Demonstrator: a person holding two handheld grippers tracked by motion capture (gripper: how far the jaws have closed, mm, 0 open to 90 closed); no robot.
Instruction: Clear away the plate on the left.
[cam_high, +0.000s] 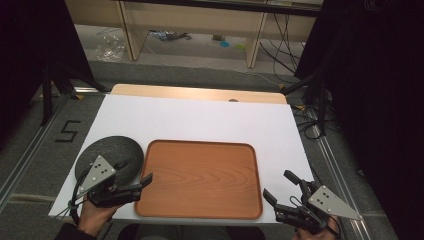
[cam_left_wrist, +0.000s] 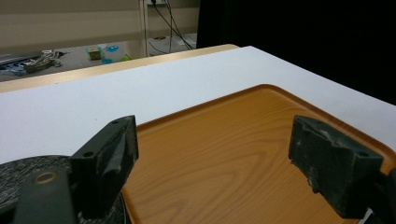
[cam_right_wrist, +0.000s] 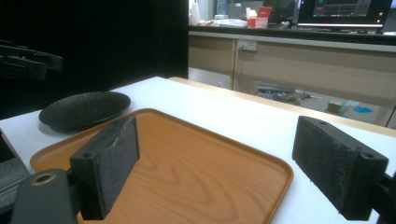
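A rectangular wooden tray lies empty on the white table, near its front edge. Touching the tray's left rim is a round black plate, also empty. My left gripper hovers open over the plate's near right edge, pointing across the tray's left rim. In the left gripper view the left gripper frames the tray, with the plate under its left jaw. My right gripper is open just right of the tray's front right corner. The right gripper looks across the tray to the plate.
Bare white tabletop stretches behind the tray to a wooden strip along the far edge. Dark curtains hang on both sides. A tape "5" marks the floor at left, and cables lie beyond the table.
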